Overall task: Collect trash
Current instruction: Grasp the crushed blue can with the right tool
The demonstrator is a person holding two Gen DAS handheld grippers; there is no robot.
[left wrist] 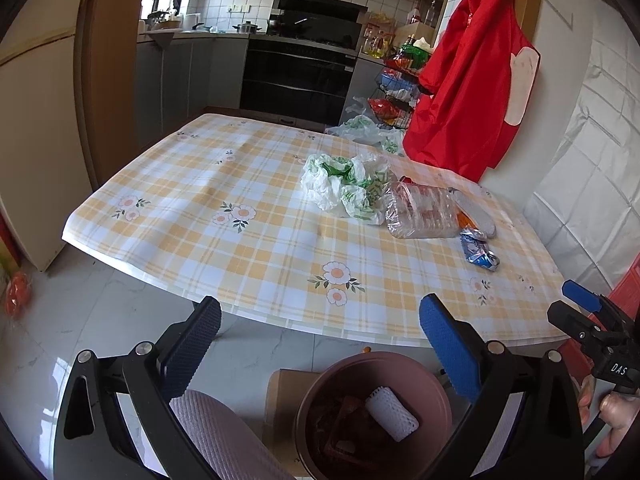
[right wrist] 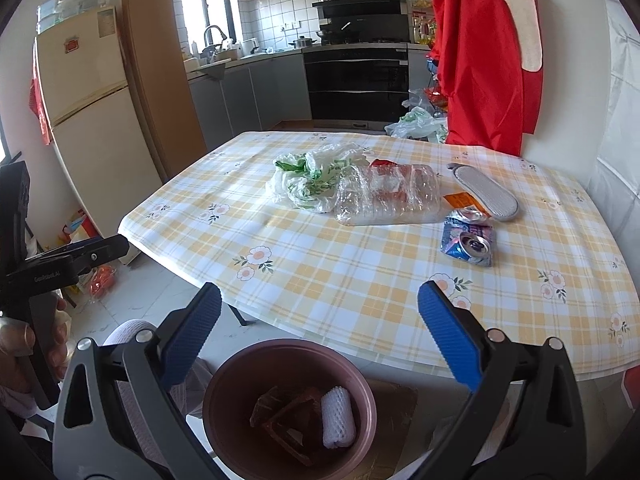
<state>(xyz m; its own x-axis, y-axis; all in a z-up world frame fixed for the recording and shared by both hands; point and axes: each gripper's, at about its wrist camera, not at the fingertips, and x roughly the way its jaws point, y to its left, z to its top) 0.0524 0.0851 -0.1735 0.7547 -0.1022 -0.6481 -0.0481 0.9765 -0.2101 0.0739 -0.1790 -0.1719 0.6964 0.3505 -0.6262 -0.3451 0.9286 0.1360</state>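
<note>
Hovering: left gripper (left wrist: 320,344) and right gripper (right wrist: 320,334), both spread, empty
Bin (right wrist: 224,364): 6 o'clock, holding foam net (right wrist: 338,416)
Table: crushed can (right wrist: 468,240) 2 o'clock

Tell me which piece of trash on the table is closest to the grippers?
The crushed blue drink can is closest. It lies nearer the table's front edge than the clear crumpled plastic bottle, the white-and-green plastic bag and the grey insole.

Checked tablecloth table (right wrist: 360,280): plastic bag (right wrist: 308,180), crushed bottle (right wrist: 384,200), crushed can (right wrist: 468,240), insole (right wrist: 484,192).
</note>
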